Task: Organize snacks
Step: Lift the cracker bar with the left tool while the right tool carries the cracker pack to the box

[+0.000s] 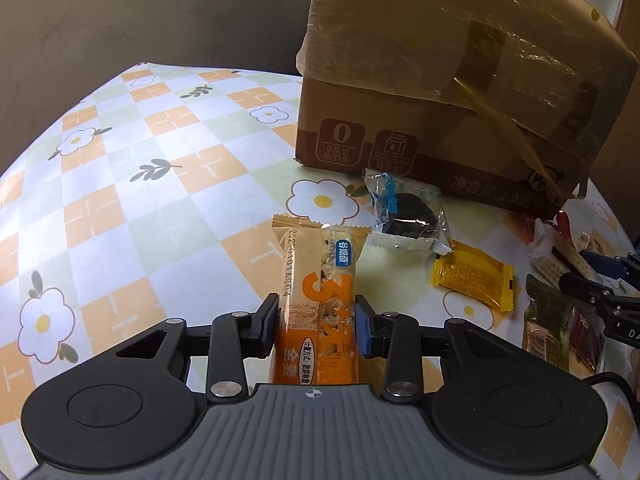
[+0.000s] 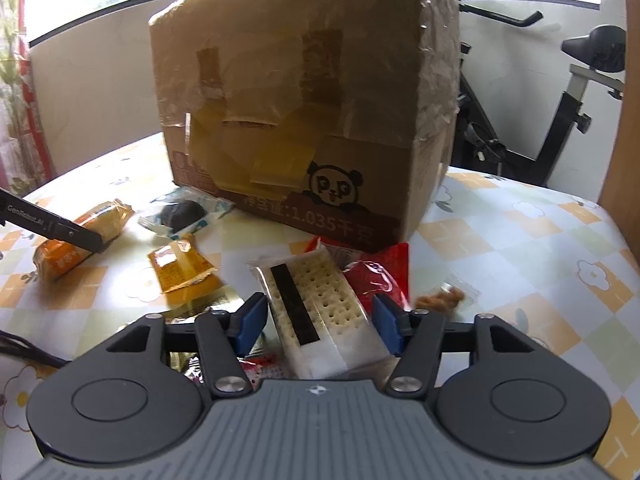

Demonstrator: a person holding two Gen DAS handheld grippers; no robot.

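An orange cereal bar (image 1: pixel 320 264) lies lengthwise on the checked tablecloth (image 1: pixel 140 200). My left gripper (image 1: pixel 316 320) is shut on its near half, both pads against its sides. The right wrist view shows the same bar (image 2: pixel 80 236) at far left with a left finger (image 2: pixel 72 234) on it. A clear pack of white crackers (image 2: pixel 316 312) with a dark strip lies between the pads of my right gripper (image 2: pixel 320 320), which is open with small gaps on either side. The right gripper (image 1: pixel 580 272) also shows at the right edge of the left wrist view.
A tall taped cardboard box (image 2: pixel 304 100) stands just behind the snacks. Near it lie a dark cookie in a clear wrapper (image 1: pixel 408 216), a yellow packet (image 1: pixel 472 276), a red packet (image 2: pixel 380 276) and a small brown snack (image 2: pixel 444 298). An exercise bike (image 2: pixel 560 100) stands beyond the table.
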